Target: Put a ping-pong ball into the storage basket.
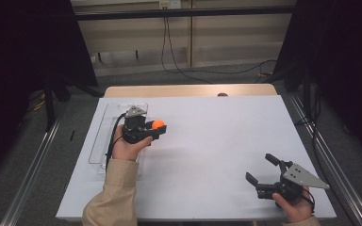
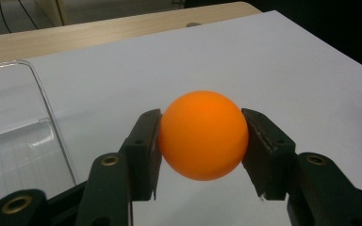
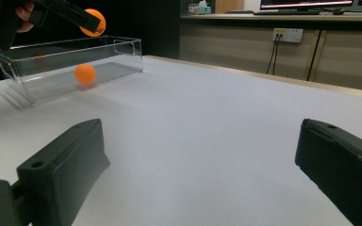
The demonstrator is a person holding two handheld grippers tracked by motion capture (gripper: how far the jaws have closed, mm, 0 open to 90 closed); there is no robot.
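**Inspector:** Largest item first. The table (image 1: 217,155), centre of the high view, is covered by a flat matte white sheet, with bare wood along its far edge. At its left stands a clear bin (image 1: 104,141): rigid plastic, rectangular, straight-walled.

**Clerk:** Contents?

**Inspector:** One orange ball (image 3: 85,74) lies on its floor, at upper left of the right gripper view.

**Clerk:** And the tools?

**Inspector:** The left gripper (image 2: 202,141) is clamped on a second orange ball (image 2: 202,135), smooth, matte and round, pads pressing both sides. In the high view that ball (image 1: 158,124) sits left of centre, just past the bin's right wall and carried clear of the sheet. The right gripper (image 1: 263,170) rests at lower right, jaws spread with nothing between them.

**Clerk:** Step in hand?

**Inspector:** I judge it to be carrying the ball to the bin. Next, the hand should bring the ball over the bin's open top, lower it and let go gently (a light ball bounces).
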